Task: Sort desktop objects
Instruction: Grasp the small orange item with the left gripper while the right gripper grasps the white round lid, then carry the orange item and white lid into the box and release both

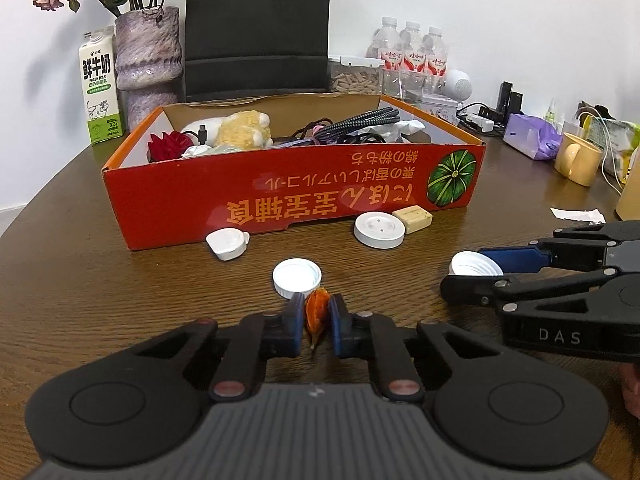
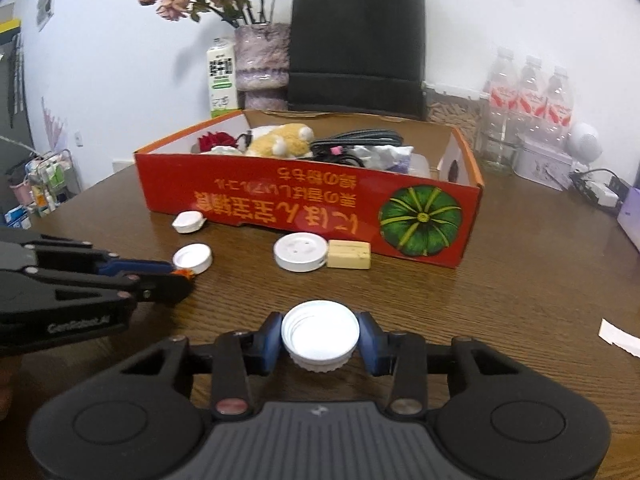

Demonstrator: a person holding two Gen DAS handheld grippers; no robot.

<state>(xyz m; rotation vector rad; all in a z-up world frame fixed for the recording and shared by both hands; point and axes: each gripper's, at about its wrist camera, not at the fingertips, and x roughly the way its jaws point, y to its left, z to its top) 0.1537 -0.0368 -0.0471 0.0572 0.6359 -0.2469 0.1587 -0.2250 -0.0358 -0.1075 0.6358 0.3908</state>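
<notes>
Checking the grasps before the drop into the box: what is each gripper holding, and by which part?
Left gripper pinches a small orange dried piece by its sides. Right gripper clamps a white cap across its ribbed rim.

Left gripper (image 1: 317,322) low over the table, blue pads nearly together — clamped on a small orange piece (image 1: 317,311). Right gripper (image 2: 320,338) level beside it, jaws spread wider, pads pressed to both sides of a white bottle cap (image 2: 320,334) — both fingers pointing forward.
</notes>
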